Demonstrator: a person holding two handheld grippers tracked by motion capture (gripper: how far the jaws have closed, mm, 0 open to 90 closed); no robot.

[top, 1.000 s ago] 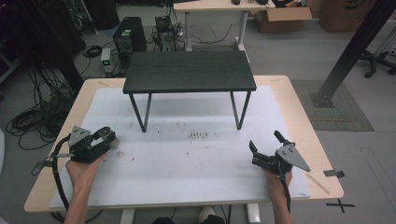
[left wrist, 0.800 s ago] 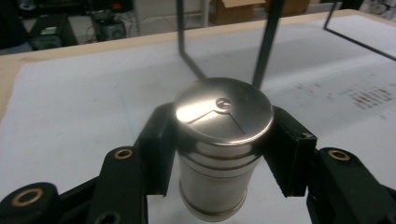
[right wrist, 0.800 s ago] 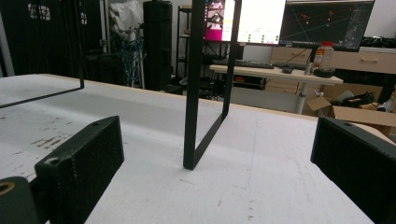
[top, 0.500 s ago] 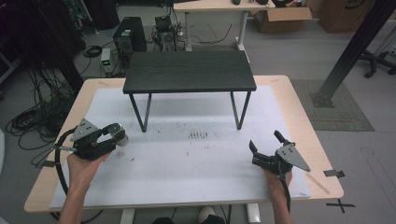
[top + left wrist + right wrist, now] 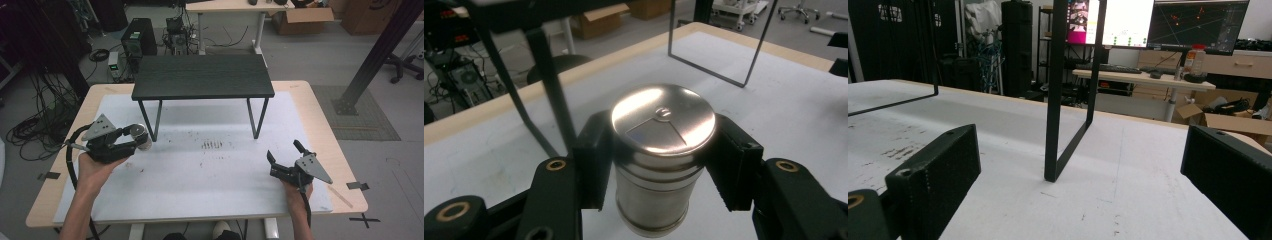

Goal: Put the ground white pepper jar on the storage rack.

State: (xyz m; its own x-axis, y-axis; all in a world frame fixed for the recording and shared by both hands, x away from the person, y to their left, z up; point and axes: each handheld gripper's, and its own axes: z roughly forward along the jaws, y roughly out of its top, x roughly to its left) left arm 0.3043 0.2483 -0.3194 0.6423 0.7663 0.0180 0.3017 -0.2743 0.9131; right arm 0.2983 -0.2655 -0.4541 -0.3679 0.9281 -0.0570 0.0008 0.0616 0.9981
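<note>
Tin [image 5: 659, 150] is clamped upright in left tongs [image 5: 134, 140], lid level; right tongs [image 5: 284, 156] are held wide, empty, near the tabletop [image 5: 210, 175]

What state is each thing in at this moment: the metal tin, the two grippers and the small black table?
Metal tin: lid on, upright, clamped between the jaws, lifted off the white mat.
Left gripper: shut on the metal tin, held above the mat.
Right gripper: open, nothing between its jaws, low at the mat.
Black table: standing upright on the mat, top bare.
White mat: flat, scuffed with dark marks.
</note>
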